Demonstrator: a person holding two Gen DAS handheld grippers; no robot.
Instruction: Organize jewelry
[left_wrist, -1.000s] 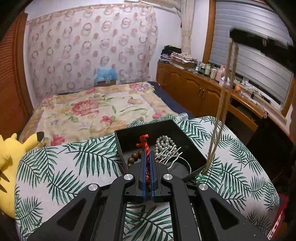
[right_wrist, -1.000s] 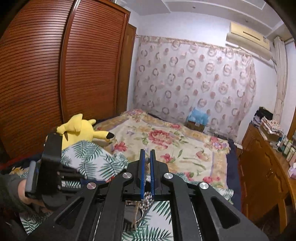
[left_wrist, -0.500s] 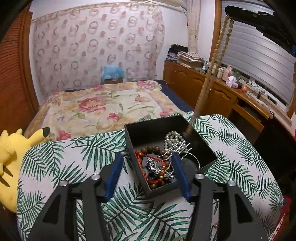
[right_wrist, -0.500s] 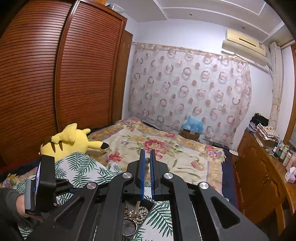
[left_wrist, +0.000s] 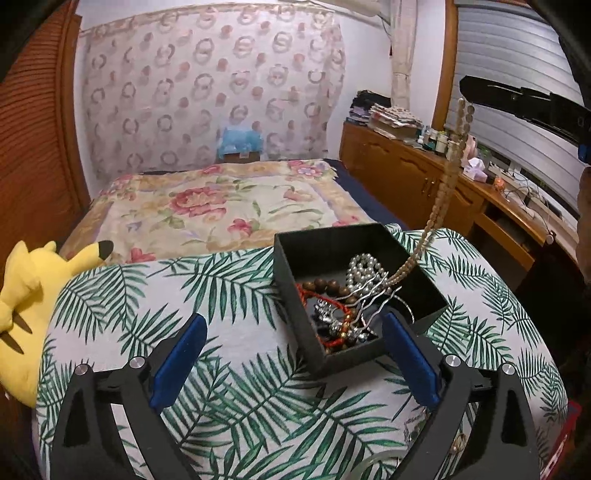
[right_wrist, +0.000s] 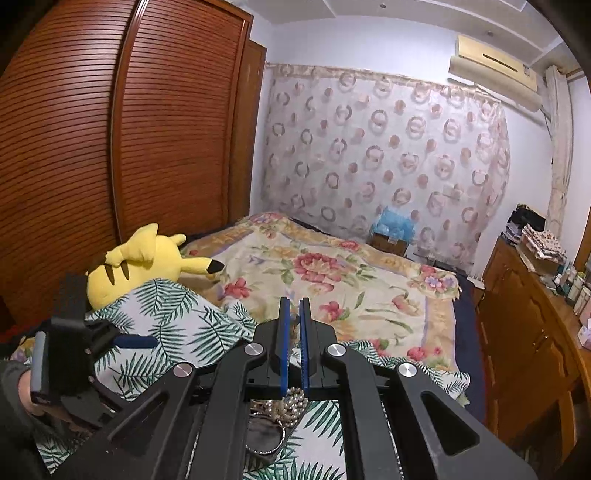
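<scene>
Nearest the left wrist camera, the left gripper (left_wrist: 293, 354) has its jaws opening wide with nothing between them. Just beyond, at 1 o'clock, a black box (left_wrist: 295, 291) on a palm-leaf cloth (left_wrist: 229, 295) holds pearls, wooden beads and a red bracelet (left_wrist: 325, 301). From 2 o'clock, the right gripper (right_wrist: 294, 347), jaws clamped together on a beige bead necklace (left_wrist: 448, 173), dangles its end into the box.

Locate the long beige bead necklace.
Left wrist view, right side: the long beige bead necklace hangs from the shut right tongs into the black box.
</scene>
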